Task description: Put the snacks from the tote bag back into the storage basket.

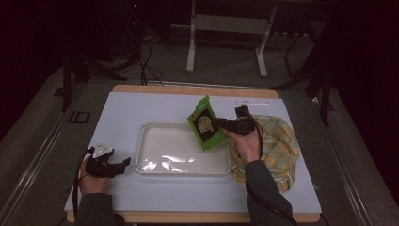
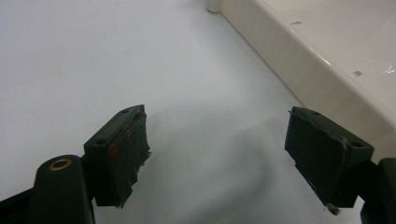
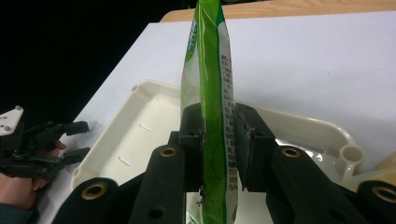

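Green snack pouch (image 1: 205,123) clamped edge-on between the jaws of the right gripper (image 1: 221,125), held clear above the right end of the white tray (image 1: 141,141), tilted. Narrow pinch on slick film: likely to slip or swing if jolted, perhaps landing on the tray rim instead of inside. Right hand (image 1: 245,143) raised over the checked cloth (image 1: 282,141) at the mat's right edge, gripper pointing left. Left gripper (image 1: 123,164) low near the mat's front-left corner, just beside the tray wall (image 2: 280,65), jaws apart and empty.
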`<state>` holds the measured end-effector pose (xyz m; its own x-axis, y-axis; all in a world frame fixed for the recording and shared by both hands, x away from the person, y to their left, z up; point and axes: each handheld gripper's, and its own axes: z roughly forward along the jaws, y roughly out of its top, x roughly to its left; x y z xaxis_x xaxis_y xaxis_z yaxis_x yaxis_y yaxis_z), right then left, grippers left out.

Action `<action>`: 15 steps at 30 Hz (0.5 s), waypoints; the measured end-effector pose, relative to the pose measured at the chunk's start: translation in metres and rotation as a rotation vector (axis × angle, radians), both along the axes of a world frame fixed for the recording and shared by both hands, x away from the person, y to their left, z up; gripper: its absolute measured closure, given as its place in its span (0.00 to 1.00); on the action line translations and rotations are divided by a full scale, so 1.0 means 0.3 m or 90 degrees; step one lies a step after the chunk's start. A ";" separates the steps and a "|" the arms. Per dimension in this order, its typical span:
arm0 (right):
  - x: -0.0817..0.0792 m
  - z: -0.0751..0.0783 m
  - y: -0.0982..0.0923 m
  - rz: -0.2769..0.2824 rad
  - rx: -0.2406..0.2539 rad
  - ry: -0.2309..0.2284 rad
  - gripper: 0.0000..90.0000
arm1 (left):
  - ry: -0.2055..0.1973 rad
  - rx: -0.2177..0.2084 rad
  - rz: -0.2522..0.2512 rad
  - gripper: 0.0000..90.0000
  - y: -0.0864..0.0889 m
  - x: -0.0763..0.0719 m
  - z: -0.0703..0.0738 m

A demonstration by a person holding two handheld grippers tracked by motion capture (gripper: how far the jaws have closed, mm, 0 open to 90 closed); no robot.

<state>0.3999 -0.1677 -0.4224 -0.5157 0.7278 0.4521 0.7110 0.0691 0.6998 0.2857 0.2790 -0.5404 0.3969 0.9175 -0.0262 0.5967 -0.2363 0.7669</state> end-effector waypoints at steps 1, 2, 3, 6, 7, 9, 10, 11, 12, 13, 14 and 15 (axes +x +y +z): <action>0.000 -0.004 0.004 0.000 -0.001 0.001 0.82 | 0.000 -0.001 0.000 0.24 0.000 0.000 0.000; -0.001 -0.007 0.008 0.000 -0.004 0.002 0.82 | 0.000 -0.001 0.000 0.24 0.000 0.000 0.000; -0.001 -0.011 0.013 0.001 -0.006 0.001 0.82 | 0.000 -0.001 0.000 0.24 0.001 0.000 0.000; -0.004 -0.025 0.028 0.000 -0.017 0.001 0.82 | 0.000 -0.001 0.000 0.24 0.000 0.000 0.000; -0.005 -0.030 0.033 -0.001 -0.021 0.001 0.82 | 0.000 -0.001 0.000 0.24 0.000 0.000 0.000; -0.006 -0.041 0.042 0.001 -0.023 0.005 0.82 | -0.001 -0.001 0.000 0.24 0.000 0.000 0.000; -0.006 -0.046 0.046 0.002 -0.025 0.006 0.82 | -0.001 -0.001 0.000 0.24 0.000 0.000 0.000; -0.006 -0.049 0.049 0.002 -0.027 0.005 0.82 | 0.000 -0.001 0.000 0.24 0.000 0.000 0.000; -0.007 -0.053 0.053 0.002 -0.031 0.005 0.82 | 0.000 -0.001 0.000 0.24 0.000 0.000 0.000; -0.008 -0.055 0.056 0.002 -0.032 0.005 0.82 | 0.000 -0.001 0.000 0.24 0.000 0.000 0.000; -0.009 -0.057 0.058 0.002 -0.036 0.004 0.82 | 0.000 -0.001 0.000 0.24 0.000 0.000 0.000; -0.009 -0.059 0.060 0.002 -0.037 0.002 0.82 | 0.000 -0.001 0.000 0.24 0.001 0.000 0.000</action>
<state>0.3971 -0.1498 -0.4400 -0.5165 0.7516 0.4102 0.7130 0.1122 0.6922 0.2856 0.2792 -0.5404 0.3968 0.9175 -0.0280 0.5964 -0.2345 0.7677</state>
